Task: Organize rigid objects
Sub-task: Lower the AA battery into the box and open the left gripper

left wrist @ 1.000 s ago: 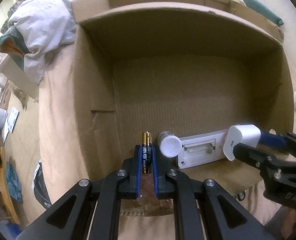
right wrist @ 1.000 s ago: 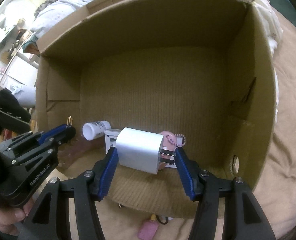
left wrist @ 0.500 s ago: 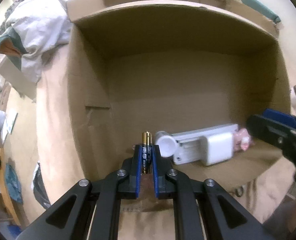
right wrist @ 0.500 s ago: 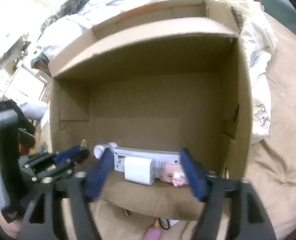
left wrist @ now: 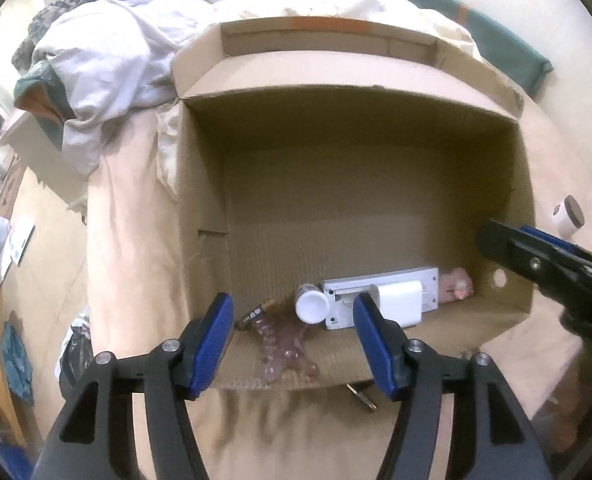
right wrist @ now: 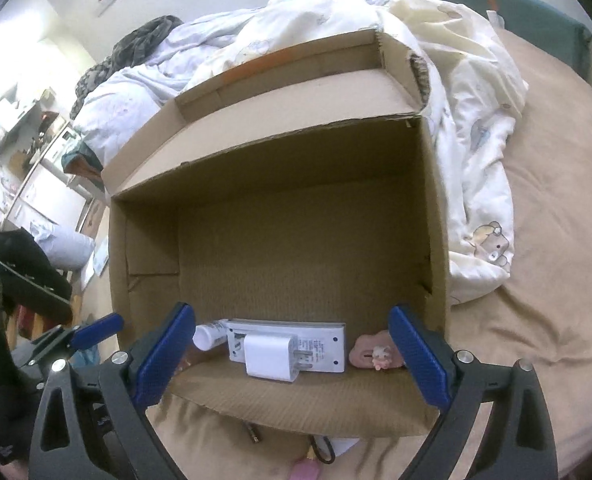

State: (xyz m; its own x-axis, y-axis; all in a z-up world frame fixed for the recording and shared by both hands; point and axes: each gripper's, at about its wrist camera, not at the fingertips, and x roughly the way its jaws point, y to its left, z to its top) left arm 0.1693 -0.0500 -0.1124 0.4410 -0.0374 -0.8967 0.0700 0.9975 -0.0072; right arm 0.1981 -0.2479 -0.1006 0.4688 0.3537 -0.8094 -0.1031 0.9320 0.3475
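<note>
Left wrist view: small black-and-gold AA battery lies tilted on the floor of the open brown cardboard box, near the front left corner, just beside a clear pinkish plastic hair claw. Left gripper hangs just over the box's front edge, blue-padded jaws wide apart, nothing between them. Right of the battery a small white round-capped bottle lies on its side, touching a flat white rectangular device. White cube wall charger rests on top of that device. Pink plush-like charm sits at the device's right end, near the box's right wall. Right gripper enters from the right edge, over the box's right wall.

Right wrist view: right gripper jaws spread wide, empty, above the front of the cardboard box. Between the blue pads in this view: the bottle, the flat device, the charger with metal prongs pointing right, the pink charm. Battery not visible here. Left gripper shows at lower left by the box's left wall.

The box sits on a bed with tan sheet; rumpled white quilt with bear print behind and right of the box. A small metal item lies on the sheet just outside the front wall; type unclear.
</note>
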